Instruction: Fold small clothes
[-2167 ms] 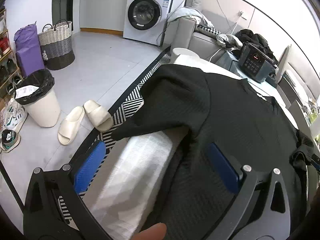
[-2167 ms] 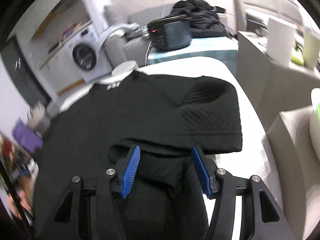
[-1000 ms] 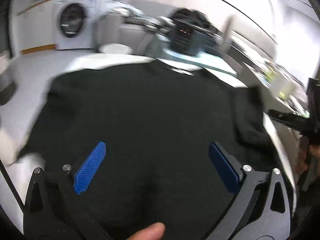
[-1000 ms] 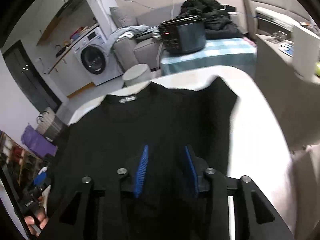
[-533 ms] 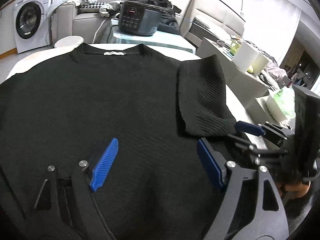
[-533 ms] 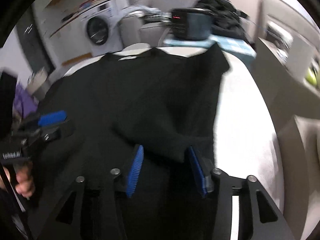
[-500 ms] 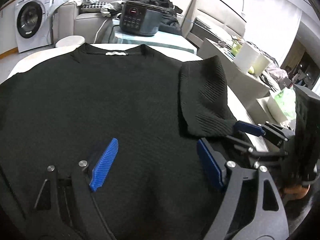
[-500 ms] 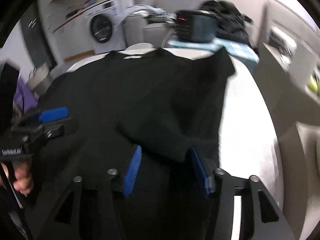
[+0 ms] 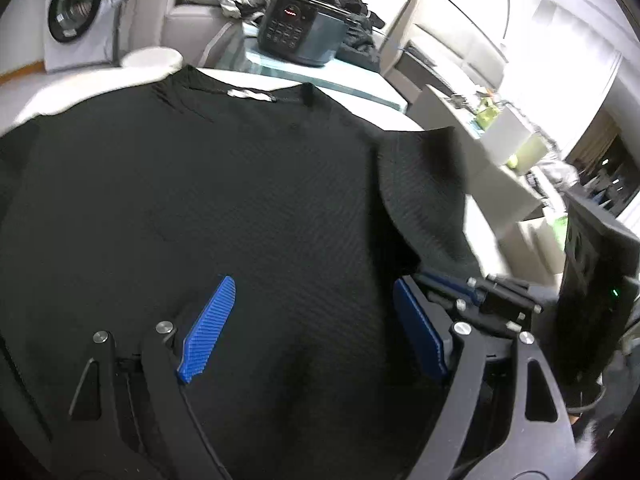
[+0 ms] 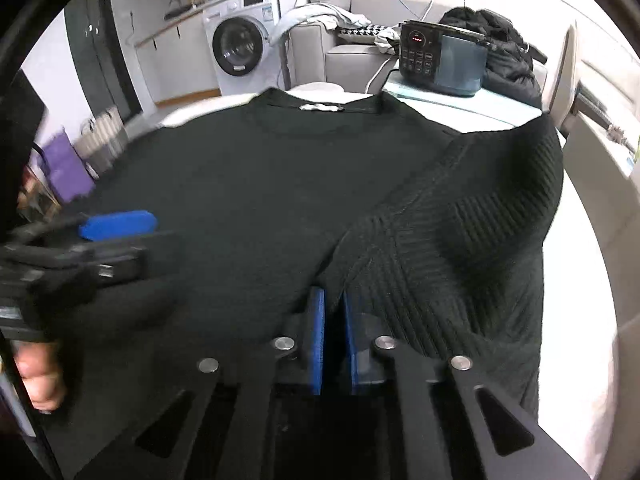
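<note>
Sweater [image 10: 248, 184] flat, collar away (sleeve folded in), right tongs [image 10: 332, 300] clamping hem, left tongs [image 9: 312, 320] agape.

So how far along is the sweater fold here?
Done: the right sleeve lies folded onto the black sweater. In hand: the right tool is pinched shut on the hem by that sleeve; the left tool hangs open above the body. Left: the body folds.
</note>
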Motion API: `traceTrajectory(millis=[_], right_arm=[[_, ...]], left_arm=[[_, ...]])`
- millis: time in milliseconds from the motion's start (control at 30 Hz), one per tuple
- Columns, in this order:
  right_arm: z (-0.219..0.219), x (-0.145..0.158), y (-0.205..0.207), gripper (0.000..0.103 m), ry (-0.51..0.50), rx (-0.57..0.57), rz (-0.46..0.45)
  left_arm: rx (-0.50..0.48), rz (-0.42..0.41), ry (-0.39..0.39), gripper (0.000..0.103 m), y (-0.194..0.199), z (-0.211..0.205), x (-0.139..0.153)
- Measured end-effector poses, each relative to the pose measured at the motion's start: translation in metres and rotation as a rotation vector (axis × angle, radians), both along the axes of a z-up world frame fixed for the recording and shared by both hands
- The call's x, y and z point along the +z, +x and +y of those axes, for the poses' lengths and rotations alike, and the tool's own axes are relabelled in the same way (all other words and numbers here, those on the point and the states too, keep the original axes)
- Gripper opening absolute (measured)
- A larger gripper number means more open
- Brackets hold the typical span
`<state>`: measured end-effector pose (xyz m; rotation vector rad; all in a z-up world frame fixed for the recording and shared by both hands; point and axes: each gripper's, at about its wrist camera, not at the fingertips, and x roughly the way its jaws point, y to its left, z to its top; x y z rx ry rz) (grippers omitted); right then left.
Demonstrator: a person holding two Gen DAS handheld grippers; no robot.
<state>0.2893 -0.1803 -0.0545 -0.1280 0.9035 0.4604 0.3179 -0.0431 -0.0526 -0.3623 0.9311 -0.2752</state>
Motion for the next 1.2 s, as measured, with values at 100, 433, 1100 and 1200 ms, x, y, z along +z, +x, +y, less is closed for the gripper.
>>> traceTrajectory(millis=[100,433,1100,1200], right_arm=[[-0.011,0.010,-0.014,0.009,0.138,0.059,0.036],[-0.019,0.013,-0.029,0.011,0.152,0.092,0.055],[-0.097,0.001,-0.033,0.038,-0.006,-0.252,0.071],[-0.094,-0.002,-0.031,0.038,-0.025,-0.245,0.060]], left_arm=[[-0.044,0.040,-0.165,0.080,0.010,-0.003,-0.009],[-0.113,0.151,-0.361,0.066,0.060,-0.036,-0.039],[-0.036,0.085,0.017,0.006,0.052,-0.057,-0.026],[-0.054,0.078,0.034,0.010,0.048,-0.060,-0.024]])
